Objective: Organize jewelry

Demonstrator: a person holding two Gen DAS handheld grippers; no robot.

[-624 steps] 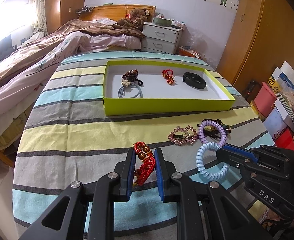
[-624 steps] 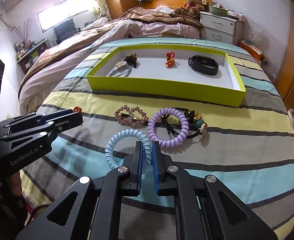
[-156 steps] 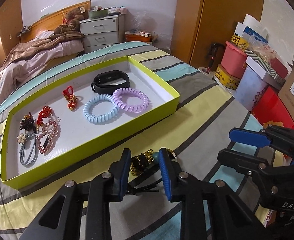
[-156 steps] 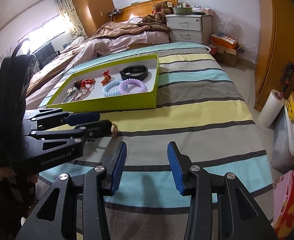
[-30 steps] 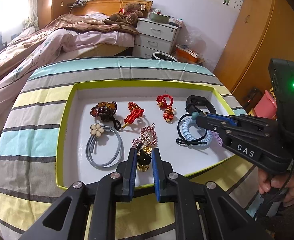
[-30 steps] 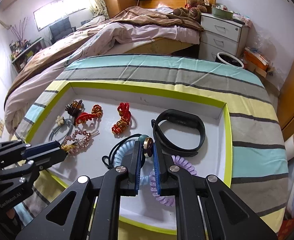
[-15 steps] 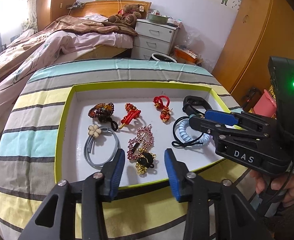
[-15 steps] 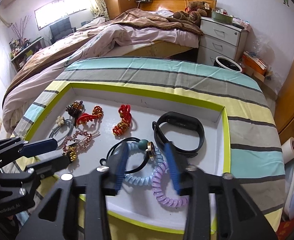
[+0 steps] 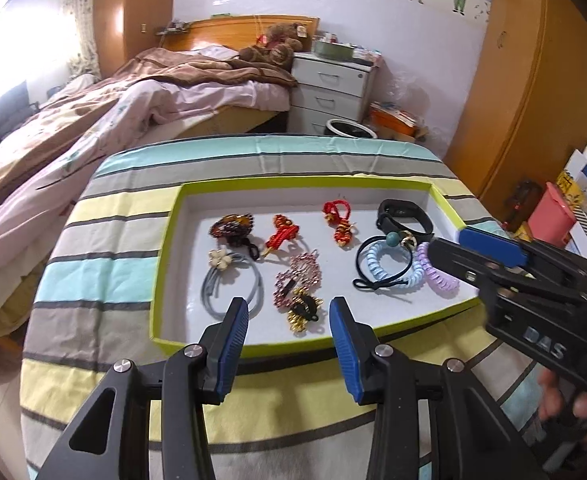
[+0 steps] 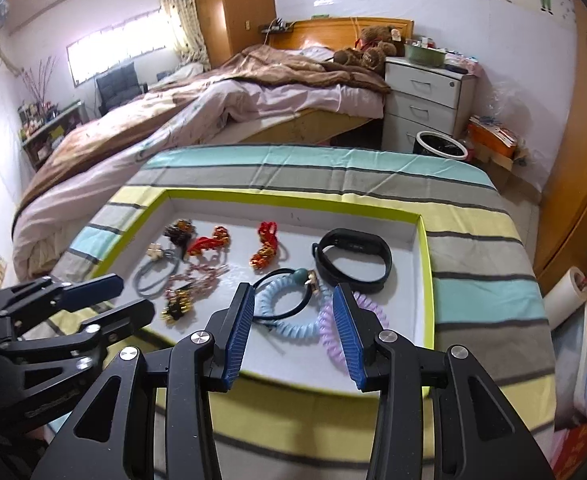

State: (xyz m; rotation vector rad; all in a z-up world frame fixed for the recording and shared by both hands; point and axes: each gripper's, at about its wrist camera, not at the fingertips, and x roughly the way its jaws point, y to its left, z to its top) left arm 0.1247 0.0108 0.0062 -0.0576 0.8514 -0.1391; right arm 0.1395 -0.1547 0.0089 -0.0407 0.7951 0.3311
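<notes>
A lime-green tray (image 9: 165, 248) (image 10: 423, 264) on the striped cloth holds all the jewelry. My left gripper (image 9: 288, 310) (image 10: 133, 294) hangs open over the tray's near edge. A black-and-gold hair tie (image 9: 303, 314) (image 10: 177, 304) lies free just beyond its tips, touching a pink rhinestone clip (image 9: 297, 276). My right gripper (image 10: 292, 294) (image 9: 447, 242) is open too. Ahead of it a black hair tie with a teal bead (image 10: 301, 276) (image 9: 391, 238) rests on a blue coil tie (image 10: 293, 320), beside a purple coil (image 10: 333, 320) and a black wristband (image 10: 353, 260).
Further left in the tray lie a grey flower tie (image 9: 229, 276), a brown beaded tie (image 9: 231, 228) and two red knot pieces (image 9: 283, 236). Behind the table are a bed (image 9: 133, 100), a white nightstand (image 9: 329, 84) and a bin (image 10: 439, 146). Boxes (image 9: 553, 216) stand at the right.
Both grippers have opened and let go. The black-and-gold tie and the bead tie now lie in the tray. Both grippers have drawn back and up a little.
</notes>
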